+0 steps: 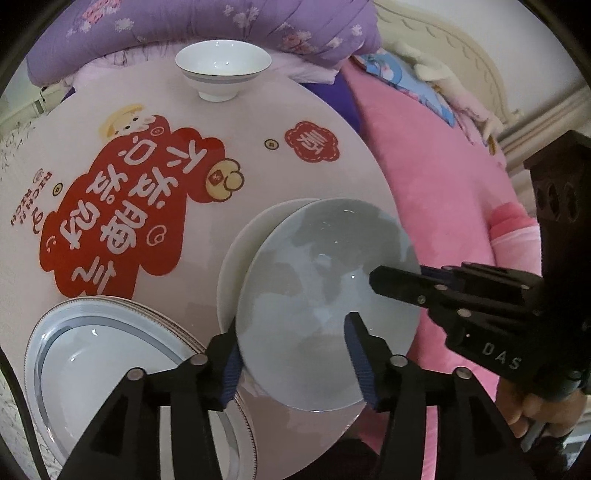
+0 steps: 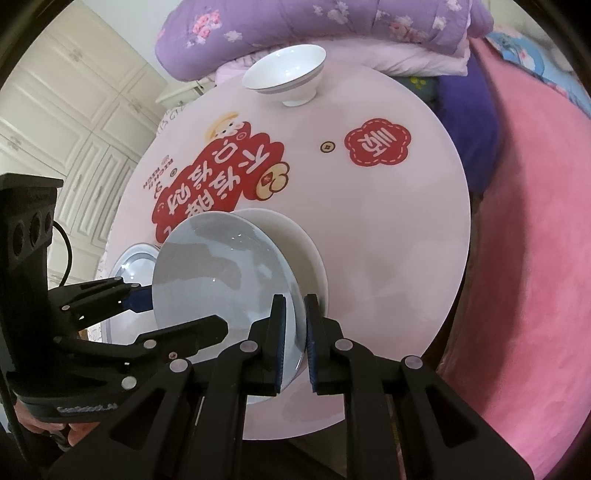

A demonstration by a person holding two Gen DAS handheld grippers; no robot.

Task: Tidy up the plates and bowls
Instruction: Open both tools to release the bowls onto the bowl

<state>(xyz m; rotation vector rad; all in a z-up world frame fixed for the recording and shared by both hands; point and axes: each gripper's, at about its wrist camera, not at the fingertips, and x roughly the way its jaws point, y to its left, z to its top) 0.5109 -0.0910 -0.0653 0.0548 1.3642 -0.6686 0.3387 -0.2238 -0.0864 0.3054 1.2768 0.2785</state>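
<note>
A grey plate (image 1: 325,295) is held tilted above a white plate (image 1: 240,251) on the round table (image 1: 221,147). My right gripper (image 2: 294,343) is shut on the grey plate's (image 2: 221,269) rim; it also shows in the left wrist view (image 1: 395,280). My left gripper (image 1: 291,362) is open, its fingers on either side of the plate's near edge; it also shows in the right wrist view (image 2: 173,314). A stack of blue-rimmed plates (image 1: 110,362) lies at the near left. A white bowl (image 1: 222,68) stands at the far edge.
The table bears a red printed logo (image 1: 129,214). Purple bedding (image 1: 184,29) lies behind it and a pink blanket (image 1: 436,177) to the right. White cabinets (image 2: 74,129) stand at the left in the right wrist view.
</note>
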